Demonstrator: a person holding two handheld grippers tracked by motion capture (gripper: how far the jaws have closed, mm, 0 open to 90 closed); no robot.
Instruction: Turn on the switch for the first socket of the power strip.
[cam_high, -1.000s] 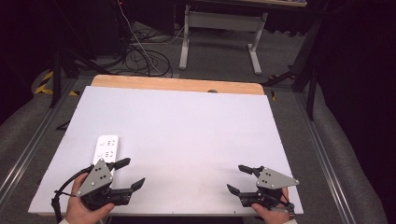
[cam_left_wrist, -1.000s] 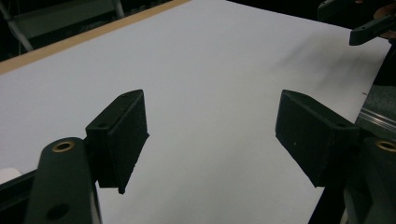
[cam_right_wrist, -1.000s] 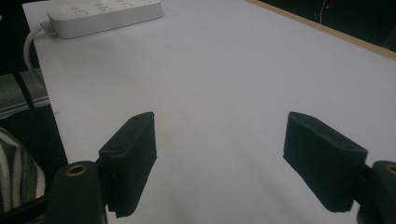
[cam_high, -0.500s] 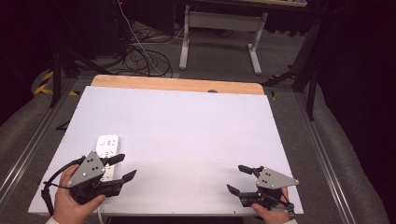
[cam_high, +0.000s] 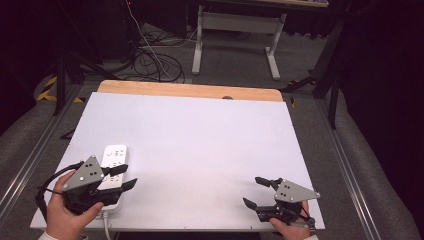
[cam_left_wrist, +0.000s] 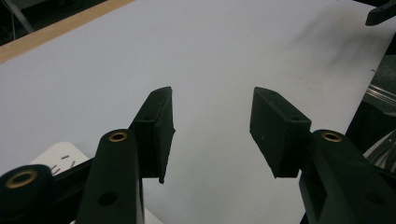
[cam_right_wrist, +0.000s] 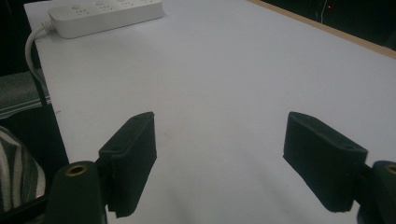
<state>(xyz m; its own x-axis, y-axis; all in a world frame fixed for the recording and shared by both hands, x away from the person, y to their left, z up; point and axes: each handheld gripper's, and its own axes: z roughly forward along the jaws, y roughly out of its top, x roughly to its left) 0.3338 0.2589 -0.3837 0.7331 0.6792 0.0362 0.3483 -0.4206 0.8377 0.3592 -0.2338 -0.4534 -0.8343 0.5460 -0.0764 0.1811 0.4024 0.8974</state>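
A power strip (cam_high: 113, 170) is seen at the tabletop's (cam_high: 200, 145) near left corner, long axis running away, under the left gripper (cam_high: 127, 176); both grippers' jaws are held apart.

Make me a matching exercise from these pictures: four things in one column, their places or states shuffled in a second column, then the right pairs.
Things
1. power strip
2. left gripper
3. right gripper
4. wooden strip

Places or states
A. open, near the table's right front corner
B. runs along the table's far edge
C. white, lying flat by the left front edge, its cord hanging off the front
D. open, over the near end of the power strip

Pairs: 1-C, 2-D, 3-A, 4-B
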